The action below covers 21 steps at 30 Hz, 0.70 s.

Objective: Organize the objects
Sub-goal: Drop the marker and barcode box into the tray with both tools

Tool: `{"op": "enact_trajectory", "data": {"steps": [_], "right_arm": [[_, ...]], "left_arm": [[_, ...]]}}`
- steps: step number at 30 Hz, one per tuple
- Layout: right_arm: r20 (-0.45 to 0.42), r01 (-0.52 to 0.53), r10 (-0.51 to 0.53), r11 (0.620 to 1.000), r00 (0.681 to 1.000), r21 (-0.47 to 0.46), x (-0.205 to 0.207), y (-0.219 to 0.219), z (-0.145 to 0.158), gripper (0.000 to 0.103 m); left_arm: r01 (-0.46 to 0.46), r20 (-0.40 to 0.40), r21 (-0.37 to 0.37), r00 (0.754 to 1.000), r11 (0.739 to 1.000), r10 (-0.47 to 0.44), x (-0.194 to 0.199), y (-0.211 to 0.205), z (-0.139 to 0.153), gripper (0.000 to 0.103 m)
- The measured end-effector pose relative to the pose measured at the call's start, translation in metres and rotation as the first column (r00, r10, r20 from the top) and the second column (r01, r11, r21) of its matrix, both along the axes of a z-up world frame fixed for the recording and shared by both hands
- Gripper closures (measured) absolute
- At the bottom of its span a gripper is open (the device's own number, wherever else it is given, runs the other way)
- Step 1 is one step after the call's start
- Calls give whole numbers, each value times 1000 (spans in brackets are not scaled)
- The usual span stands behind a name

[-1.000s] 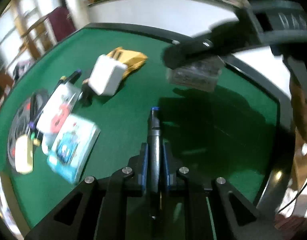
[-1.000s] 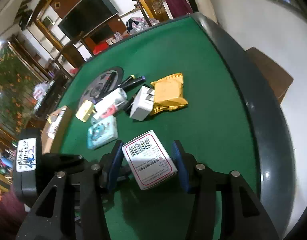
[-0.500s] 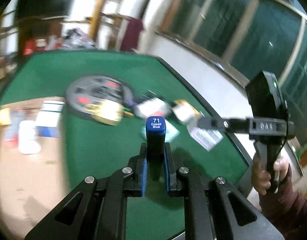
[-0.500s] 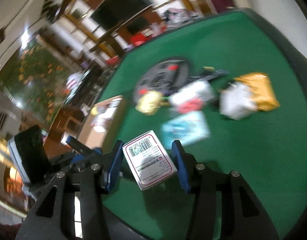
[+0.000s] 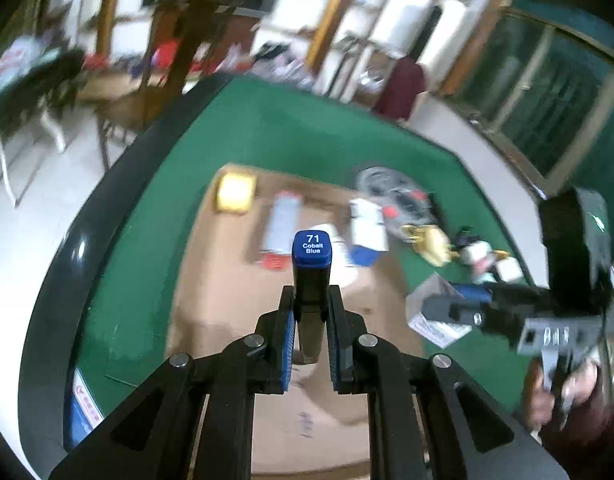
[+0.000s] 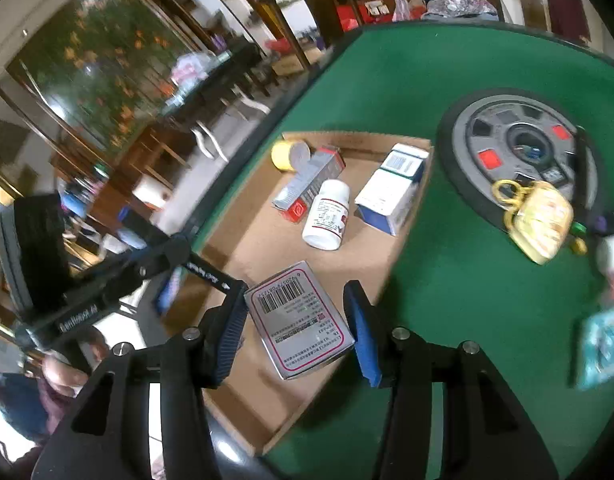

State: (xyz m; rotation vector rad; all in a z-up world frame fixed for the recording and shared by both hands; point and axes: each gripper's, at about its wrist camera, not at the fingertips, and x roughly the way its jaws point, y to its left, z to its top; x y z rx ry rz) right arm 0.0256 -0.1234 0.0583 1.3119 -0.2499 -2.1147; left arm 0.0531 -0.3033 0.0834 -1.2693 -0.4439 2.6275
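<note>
The left gripper (image 5: 311, 344) has its jaws pressed together on a dark marker with a blue "Cobalt Blue" cap (image 5: 311, 264), which stands up out of them. The right gripper (image 6: 295, 336) pinches a small silver-grey carton with a barcode and pink border (image 6: 299, 318) across its width.

Both loads hang over the shallow brown cardboard tray (image 6: 247, 248) lying on the green felt desk (image 6: 467, 300).

Risks, as I judge them: the marker is gripped low on its barrel, so a quick tilt could let it pivot or slide out. The carton sits skewed between the jaws; released from a height it may tumble and strike the white pill bottle (image 6: 327, 216) just ahead of them, which could roll into the blue-and-white box (image 6: 395, 192) beyond. The two grippers are close together over the same tray, so their frames could clash.

Open room: bare cardboard lies directly below and nearer than both pairs of jaws, while the tray's far half is crowded. To the left of the jaws the desk's dark rim (image 5: 63, 280) is near the tray, so anything knocked that way could fall to the floor.
</note>
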Motion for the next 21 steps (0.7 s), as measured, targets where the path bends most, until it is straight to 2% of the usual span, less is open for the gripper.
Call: {"op": "enact_trajectory", "data": {"steps": [3, 8, 11, 15, 16, 17, 18, 19, 20, 21], "right_arm": [[27, 17, -18, 998, 999, 55, -13, -20, -19, 55], [-5, 82, -82, 982, 997, 171, -27, -28, -33, 55], [-7, 100, -101, 974, 995, 203, -34, -31, -38, 55], [-39, 101, -95, 962, 995, 255, -35, -38, -38, 55], [-43, 101, -93, 959, 995, 265, -36, -40, -39, 54], [-49, 101, -91, 956, 995, 276, -36, -41, -39, 54], [-60, 105, -92, 953, 994, 283, -36, -42, -40, 54], [-71, 110, -93, 951, 993, 288, -36, -42, -41, 54], [-77, 110, -92, 952, 993, 287, -34, -41, -40, 54], [-82, 113, -93, 952, 992, 284, -33, -39, -38, 54]], "left_arm": [[-34, 38, 36, 999, 999, 33, -28, -13, -15, 89], [-47, 90, -42, 995, 998, 50, -68, -6, -37, 91], [-60, 110, -53, 992, 997, 66, -76, -1, -47, 92], [-110, 102, -6, 989, 994, 110, -76, -4, -51, 89], [-113, 97, 5, 989, 994, 112, -74, -6, -50, 87], [-121, 92, 18, 989, 993, 119, -70, -7, -47, 76], [-131, 87, 21, 988, 991, 129, -65, -9, -45, 58], [-147, 78, 24, 986, 989, 145, -59, -14, -41, 50], [-165, 65, 28, 984, 986, 163, -54, -16, -37, 44], [-178, 56, 37, 983, 983, 176, -49, -18, -33, 44]]}}
